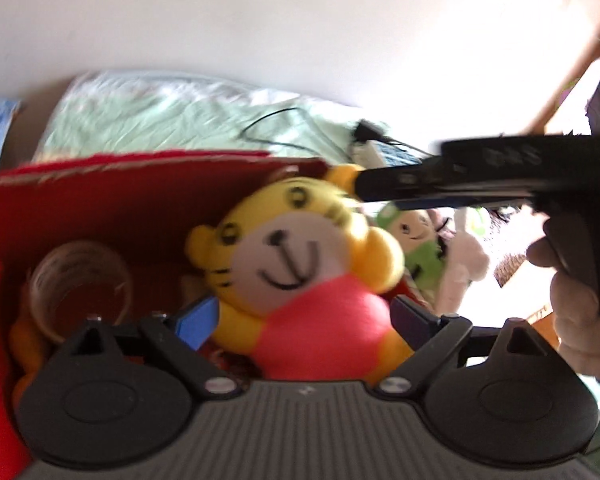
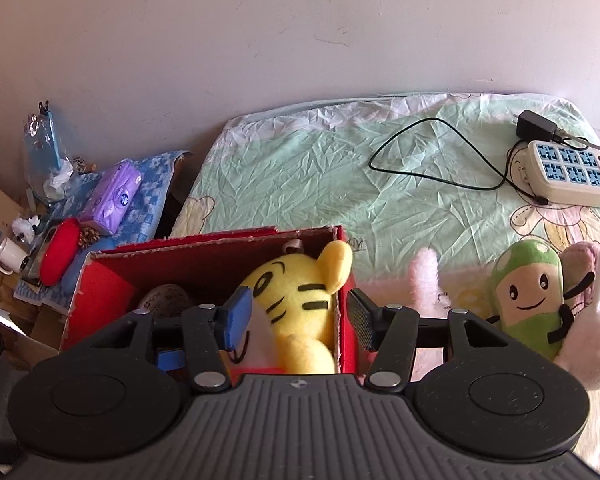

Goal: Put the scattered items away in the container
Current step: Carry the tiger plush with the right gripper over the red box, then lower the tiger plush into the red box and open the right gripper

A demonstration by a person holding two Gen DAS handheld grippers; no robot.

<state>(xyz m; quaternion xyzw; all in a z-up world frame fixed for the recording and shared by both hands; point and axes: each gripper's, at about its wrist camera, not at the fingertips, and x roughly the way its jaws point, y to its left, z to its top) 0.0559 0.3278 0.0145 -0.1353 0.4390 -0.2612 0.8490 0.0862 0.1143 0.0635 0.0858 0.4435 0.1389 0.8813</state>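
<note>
A yellow tiger plush (image 1: 300, 260) in a pink top sits upright at the right end of the red cardboard box (image 1: 100, 200). My left gripper (image 1: 304, 320) has its pads against both sides of the plush's body. A clear glass jar (image 1: 80, 280) lies in the box to the left. In the right wrist view, my right gripper (image 2: 298, 320) stands open astride the tiger's head (image 2: 296, 292) and the box's right wall (image 2: 342, 280). Its left pad is by the face and its right finger is outside the box. A green plush (image 2: 528, 296) and a pink-white bunny plush (image 2: 592, 340) lie on the bed to the right.
A power strip (image 2: 572, 176) with an adapter and black cable (image 2: 420, 152) lies on the green sheet at the back right. Left of the bed are a purple tissue pack (image 2: 112, 196), a white mug (image 2: 10, 256) and a red cushion (image 2: 60, 252). A person's hand (image 1: 572, 312) holds the right gripper.
</note>
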